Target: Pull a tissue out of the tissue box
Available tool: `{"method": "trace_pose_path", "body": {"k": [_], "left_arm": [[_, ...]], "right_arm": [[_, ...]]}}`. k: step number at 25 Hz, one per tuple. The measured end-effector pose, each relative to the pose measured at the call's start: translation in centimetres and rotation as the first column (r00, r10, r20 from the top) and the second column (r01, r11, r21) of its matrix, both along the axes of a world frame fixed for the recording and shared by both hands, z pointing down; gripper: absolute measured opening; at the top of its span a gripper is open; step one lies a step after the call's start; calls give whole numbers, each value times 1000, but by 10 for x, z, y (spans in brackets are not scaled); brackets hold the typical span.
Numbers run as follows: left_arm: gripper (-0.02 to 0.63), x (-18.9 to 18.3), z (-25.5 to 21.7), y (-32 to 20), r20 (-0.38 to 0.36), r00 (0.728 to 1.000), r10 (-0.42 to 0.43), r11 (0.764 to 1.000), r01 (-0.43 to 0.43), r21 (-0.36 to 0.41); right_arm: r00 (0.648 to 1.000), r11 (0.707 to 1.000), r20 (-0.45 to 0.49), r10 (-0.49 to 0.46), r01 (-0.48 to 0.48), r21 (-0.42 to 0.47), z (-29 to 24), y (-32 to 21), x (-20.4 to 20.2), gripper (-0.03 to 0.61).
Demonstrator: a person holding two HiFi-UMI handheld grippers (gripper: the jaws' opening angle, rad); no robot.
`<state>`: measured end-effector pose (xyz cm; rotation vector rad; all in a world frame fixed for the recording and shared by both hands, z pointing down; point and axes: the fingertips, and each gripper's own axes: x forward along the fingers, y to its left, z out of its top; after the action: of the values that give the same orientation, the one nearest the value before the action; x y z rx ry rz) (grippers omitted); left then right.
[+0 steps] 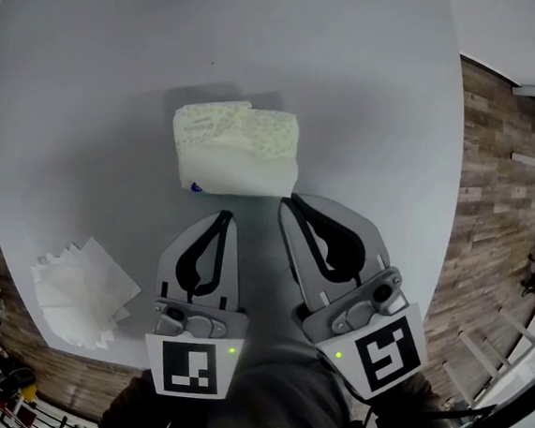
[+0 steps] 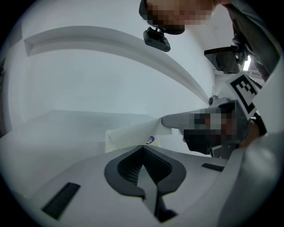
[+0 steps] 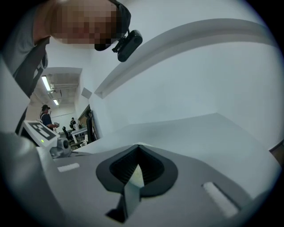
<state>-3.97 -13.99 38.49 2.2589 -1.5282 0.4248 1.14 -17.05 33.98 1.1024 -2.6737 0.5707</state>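
Note:
A soft tissue pack [image 1: 236, 149], pale with a small leaf print, lies in the middle of the white round table [image 1: 354, 94]; a tissue spreads loosely over its near side. My left gripper [image 1: 225, 216] is shut and empty, its tip a short way before the pack's near edge. My right gripper [image 1: 287, 201] is also shut and empty, with its tip right at the pack's near right corner; I cannot tell if it touches. In the left gripper view the pack [image 2: 131, 135] shows just beyond the closed jaws, and the right gripper [image 2: 165, 120] reaches in from the right.
A loose pile of pulled-out white tissues [image 1: 81, 289] lies at the table's near left edge. Wooden floor [image 1: 494, 202] shows to the right of the table. The right gripper view looks across bare tabletop [image 3: 195, 133] toward a white wall.

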Motion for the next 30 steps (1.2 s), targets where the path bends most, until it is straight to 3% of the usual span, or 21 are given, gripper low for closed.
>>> {"method": "trace_pose_path", "body": {"k": [11, 17, 20, 25, 30], "left_arm": [[2, 8, -61, 19, -50, 999, -13, 992, 19, 127], [2, 2, -115, 79, -91, 994, -62, 988, 75, 138], [2, -7, -143, 116, -70, 990, -126, 974, 137, 183], [2, -53, -165, 173, -55, 968, -243, 943, 249, 221], [2, -124, -158, 210, -21, 953, -304, 930, 301, 212]], "right_arm": [[993, 975, 63, -95, 80, 208, -117, 36, -18, 3], [991, 957, 47, -128, 111, 267, -161, 90, -20, 3], [982, 933, 37, -184, 162, 322, -180, 119, -32, 3], [961, 907, 26, -276, 252, 339, -184, 157, -81, 3], [916, 885, -1, -400, 387, 261, -142, 179, -188, 3]]}}
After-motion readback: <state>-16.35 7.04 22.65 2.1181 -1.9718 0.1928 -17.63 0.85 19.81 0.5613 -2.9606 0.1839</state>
